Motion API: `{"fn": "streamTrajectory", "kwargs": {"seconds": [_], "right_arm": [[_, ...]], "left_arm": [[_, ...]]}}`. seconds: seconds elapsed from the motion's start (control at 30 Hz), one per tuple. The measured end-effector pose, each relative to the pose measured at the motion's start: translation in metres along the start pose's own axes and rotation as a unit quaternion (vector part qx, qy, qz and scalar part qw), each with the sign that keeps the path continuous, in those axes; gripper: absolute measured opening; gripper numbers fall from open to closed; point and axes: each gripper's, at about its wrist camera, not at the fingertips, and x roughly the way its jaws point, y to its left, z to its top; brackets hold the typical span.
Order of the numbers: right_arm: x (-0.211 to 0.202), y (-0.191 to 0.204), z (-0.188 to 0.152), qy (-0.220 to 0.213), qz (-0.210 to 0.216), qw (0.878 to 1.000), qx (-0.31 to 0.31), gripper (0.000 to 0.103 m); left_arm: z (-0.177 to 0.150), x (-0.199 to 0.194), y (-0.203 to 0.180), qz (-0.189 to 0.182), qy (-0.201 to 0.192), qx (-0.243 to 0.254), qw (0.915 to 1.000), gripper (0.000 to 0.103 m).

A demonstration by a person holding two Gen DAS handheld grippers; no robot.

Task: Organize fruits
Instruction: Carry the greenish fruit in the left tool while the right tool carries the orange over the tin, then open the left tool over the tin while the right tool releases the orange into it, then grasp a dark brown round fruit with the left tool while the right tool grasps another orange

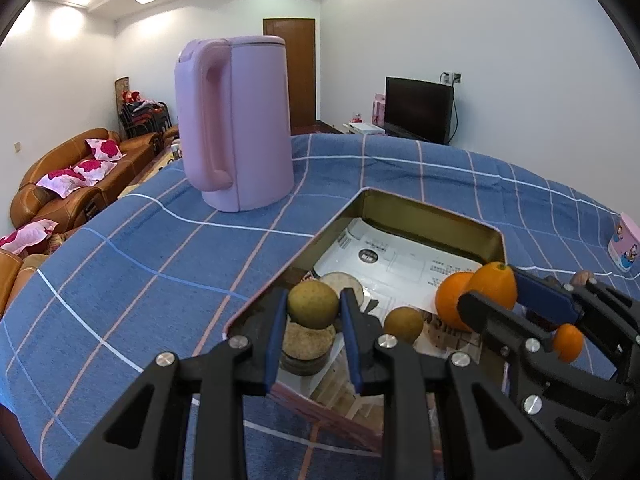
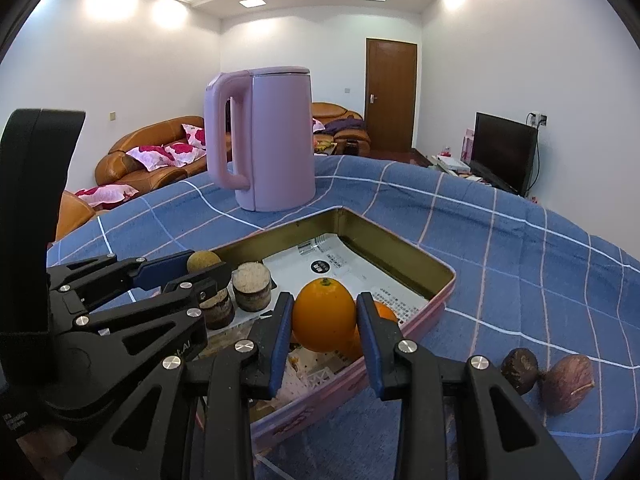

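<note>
Orange (image 2: 323, 314) sits clamped in the right tool (image 2: 323, 336), tilted downward over the tin tray (image 2: 436, 280), beside another orange (image 2: 385, 312). Left tool (image 1: 313, 320), angled down too, grips a green-brown fruit (image 1: 313, 304) above round cakes (image 1: 307, 346). Pink kettle (image 1: 240, 124) stands behind on the blue checked tabletop (image 1: 120, 264).

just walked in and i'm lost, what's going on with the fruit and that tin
A person is sorting fruit into a shallow tin on a blue checked cloth, with a hand-held gripper in each hand. The left hand-held gripper is shut on a brownish-green fruit over the tin's near corner, above a stack of round cakes. The right hand-held gripper is shut on an orange over the tin, where another orange already lies. Two dark fruits remain outside on the cloth, and a pink kettle stands behind the tin.
</note>
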Motion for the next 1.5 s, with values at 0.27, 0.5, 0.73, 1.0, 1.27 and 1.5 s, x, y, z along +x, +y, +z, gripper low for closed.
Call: {"fn": "streamTrajectory", "kwargs": {"seconds": [0.27,0.5,0.73,1.0,1.27,1.5], "right_arm": [[0.005,0.001,-0.001,0.017,0.006,1.000,-0.001,0.034],[0.008,0.000,-0.001,0.026,0.008,1.000,0.000,0.034],[0.010,0.001,-0.002,0.032,0.011,0.999,-0.001,0.037],[-0.002,-0.008,-0.004,0.013,-0.004,1.000,0.012,0.052],[-0.055,-0.053,-0.016,-0.012,-0.051,0.998,0.026,0.066],[-0.094,-0.112,-0.032,-0.013,-0.124,0.991,0.054,0.067]], "left_arm": [[-0.001,0.002,-0.002,0.004,0.006,0.004,1.0000,0.028],[-0.001,0.002,-0.002,0.007,0.007,0.005,0.9999,0.028],[-0.003,-0.001,0.001,0.017,0.000,-0.004,0.9998,0.034],[-0.005,-0.012,0.007,0.032,-0.016,-0.019,0.9992,0.071],[-0.004,-0.034,-0.026,0.009,-0.039,0.010,0.9991,0.079],[-0.006,-0.037,-0.061,-0.006,-0.037,0.038,0.9986,0.079]]}}
